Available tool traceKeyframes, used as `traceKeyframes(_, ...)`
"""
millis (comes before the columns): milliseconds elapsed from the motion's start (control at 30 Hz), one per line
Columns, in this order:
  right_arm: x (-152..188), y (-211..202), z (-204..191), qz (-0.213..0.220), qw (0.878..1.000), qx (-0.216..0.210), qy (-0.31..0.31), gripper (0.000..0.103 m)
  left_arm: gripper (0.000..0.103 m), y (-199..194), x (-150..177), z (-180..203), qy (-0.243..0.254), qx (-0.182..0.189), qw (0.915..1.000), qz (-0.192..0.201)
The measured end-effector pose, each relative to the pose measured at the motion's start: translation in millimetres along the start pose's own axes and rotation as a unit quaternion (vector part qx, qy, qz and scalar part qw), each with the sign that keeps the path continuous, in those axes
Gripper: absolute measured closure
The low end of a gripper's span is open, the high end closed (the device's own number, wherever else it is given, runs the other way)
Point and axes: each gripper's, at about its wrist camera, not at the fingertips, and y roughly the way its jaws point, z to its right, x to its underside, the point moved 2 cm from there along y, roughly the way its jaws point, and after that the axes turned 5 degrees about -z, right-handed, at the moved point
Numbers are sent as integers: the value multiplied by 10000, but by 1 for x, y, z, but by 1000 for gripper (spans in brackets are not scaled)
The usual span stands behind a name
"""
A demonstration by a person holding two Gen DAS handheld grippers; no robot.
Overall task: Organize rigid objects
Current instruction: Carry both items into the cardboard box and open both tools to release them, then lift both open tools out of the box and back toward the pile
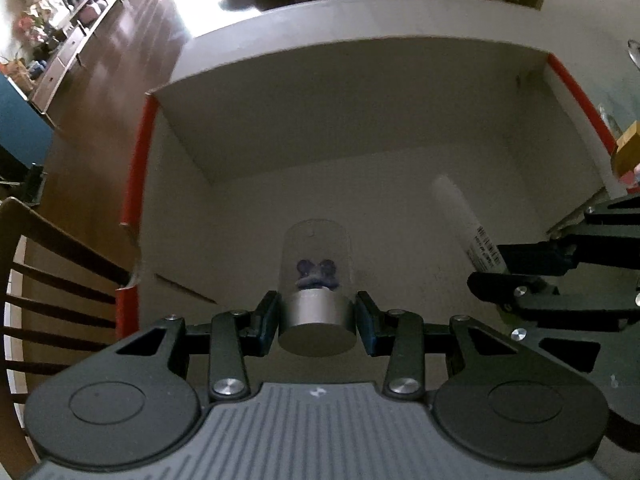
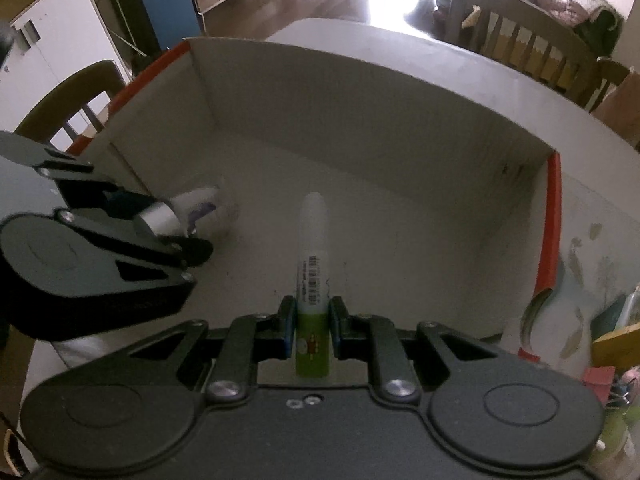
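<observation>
My left gripper is shut on a small clear dome with a silver base and a blue figure inside, held inside a white cardboard box with red edges. My right gripper is shut on a white and green tube with a barcode, also held inside the box. The tube and right gripper show at the right of the left wrist view. The dome and left gripper show at the left of the right wrist view.
The box stands on a white table. Wooden chairs stand to the left and beyond the table. Assorted small items lie on the table to the right of the box.
</observation>
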Motion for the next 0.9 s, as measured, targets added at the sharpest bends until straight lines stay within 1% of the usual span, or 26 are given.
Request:
traceKeyframes(67,1,1,0,-78,10000,3,52,86,63,4,-1,2,4,21,9999,-101)
traceKeyframes(100,-1,2,1,-105,9999,-17,76,84,63,6,-1,2,0,23,9999,-144)
traceKeyframes(233,2,-1,1,-127,9998,-78,129,81,63,9,-1,-8,-106,95,9996,-223)
traceKeyframes(267,-4,1,3,-128,9998,-72,152,81,63,10,0,-8,-113,103,9996,-233)
traceKeyframes(333,-2,-2,3,-92,9998,-88,180,79,63,10,2,-10,-148,114,9996,-225)
traceKeyframes(433,1,-8,6,-18,9996,-124,234,76,63,6,4,-11,-201,182,9995,-177)
traceKeyframes(467,2,-11,6,3,9996,-160,248,75,61,6,3,-13,-194,157,9995,-176)
traceKeyframes(533,2,-16,13,60,9994,-209,271,71,55,3,4,-12,-191,125,9997,-111)
traceKeyframes(567,1,-17,11,89,9993,-220,281,71,49,1,6,-14,-192,140,9997,-72)
traceKeyframes(600,2,-19,11,118,9992,-240,283,71,47,-1,7,-13,-204,193,9996,-24)
traceKeyframes(833,6,-37,15,317,9985,-311,312,67,46,-13,23,-13,-292,220,9992,181)
traceKeyframes(900,7,-42,16,374,9983,-332,306,66,46,-19,24,-22,-328,211,9989,249)
